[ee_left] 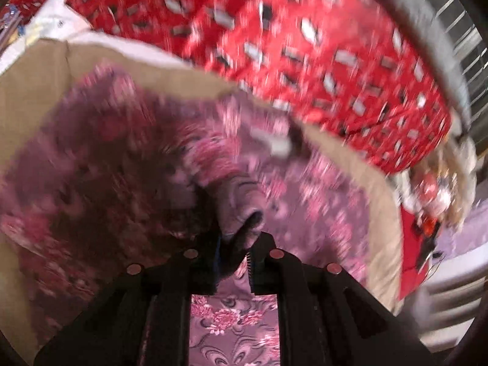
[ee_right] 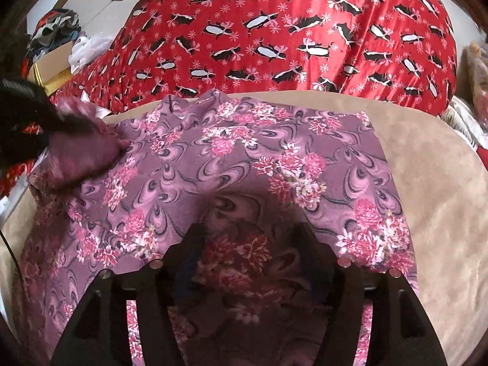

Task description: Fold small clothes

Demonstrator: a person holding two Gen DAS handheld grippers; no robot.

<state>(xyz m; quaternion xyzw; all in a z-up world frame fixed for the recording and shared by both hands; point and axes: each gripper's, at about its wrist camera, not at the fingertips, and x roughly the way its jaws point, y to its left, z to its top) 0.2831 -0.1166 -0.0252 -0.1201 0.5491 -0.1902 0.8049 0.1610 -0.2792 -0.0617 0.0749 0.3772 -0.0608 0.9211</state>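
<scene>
One purple flowered garment [ee_right: 231, 158] lies on one tan cloth [ee_right: 427, 164]. Behind them is one red blanket [ee_right: 289, 30] with a penguin print. Two grippers show: left [ee_left: 241, 235], right [ee_right: 250, 238].

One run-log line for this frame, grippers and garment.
left gripper: shut on floral garment fold | right gripper: open above garment | surface: beige pad

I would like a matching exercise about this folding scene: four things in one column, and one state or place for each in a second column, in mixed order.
Things:
1. left gripper
2. right gripper
3. purple floral garment
4. red penguin-print cloth

States:
A. lies behind the beige surface
B. open above the fabric
C. shut on a fold of fabric
D. spread on the beige surface

Pairs: 1-C, 2-B, 3-D, 4-A
</scene>
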